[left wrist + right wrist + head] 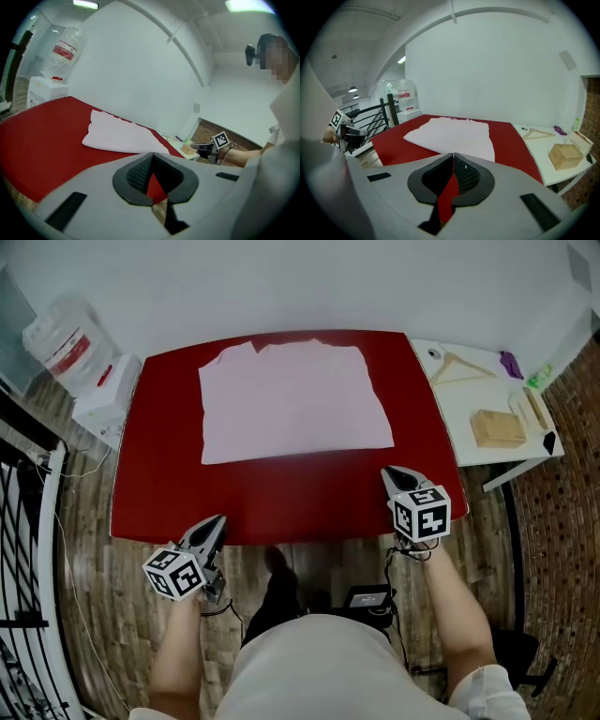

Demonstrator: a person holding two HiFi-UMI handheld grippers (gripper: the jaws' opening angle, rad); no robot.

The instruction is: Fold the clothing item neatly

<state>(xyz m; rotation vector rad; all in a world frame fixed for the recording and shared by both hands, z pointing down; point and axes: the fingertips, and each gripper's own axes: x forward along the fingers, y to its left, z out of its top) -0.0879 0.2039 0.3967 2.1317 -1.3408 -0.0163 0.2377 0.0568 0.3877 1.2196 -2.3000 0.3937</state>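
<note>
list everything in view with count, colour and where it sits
clothing item: one, pale pink, laid flat on the far half of the table
table: one, red, centre
side table: one, white, right of the red table
hanger: one, wooden, far end of the side table
box: one, light wood, on the side table
water bottle: one, clear with a red label, far left
dispenser: one, white, beside the red table's left corner
railing: one, black, left edge
left gripper: one, grey, jaws shut, empty, at the table's near edge
right gripper: one, grey, jaws shut, empty, over the table's near right corner
</note>
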